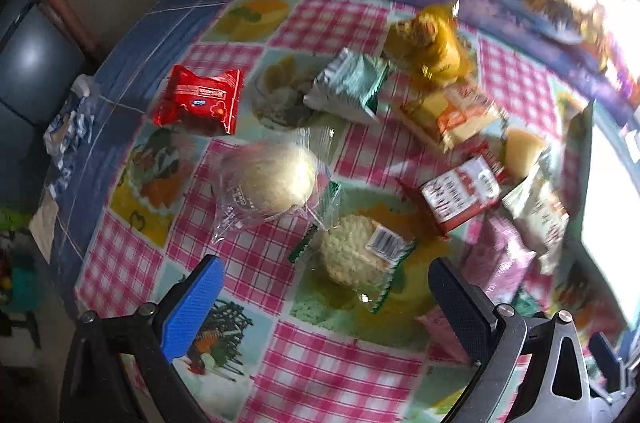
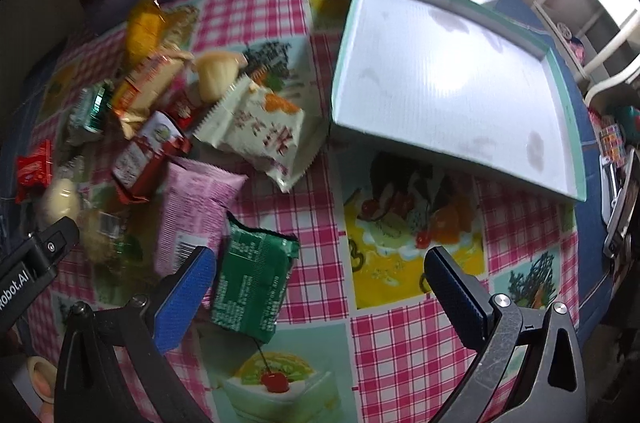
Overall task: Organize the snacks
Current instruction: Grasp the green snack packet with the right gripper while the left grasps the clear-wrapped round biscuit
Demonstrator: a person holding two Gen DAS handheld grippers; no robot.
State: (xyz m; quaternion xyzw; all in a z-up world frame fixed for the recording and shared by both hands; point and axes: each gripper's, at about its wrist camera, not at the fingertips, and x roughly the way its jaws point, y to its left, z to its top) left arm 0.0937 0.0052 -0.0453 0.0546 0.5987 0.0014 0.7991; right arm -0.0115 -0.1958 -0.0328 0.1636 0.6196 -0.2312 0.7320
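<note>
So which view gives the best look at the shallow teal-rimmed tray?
The right wrist view: the shallow teal-rimmed white tray shows whole there, nothing inside it, beside the snack pile on the checked tablecloth. The left wrist view catches only a washed-out sliver of it at the right edge.

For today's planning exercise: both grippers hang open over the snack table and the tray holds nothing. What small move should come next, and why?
Probably lower the open right gripper onto the dark green foil packet, which lies flat beside its blue finger pad. It is the nearest snack to the shallow white tray with a teal rim. The left gripper hangs open over a clear-wrapped rice cake.
</note>
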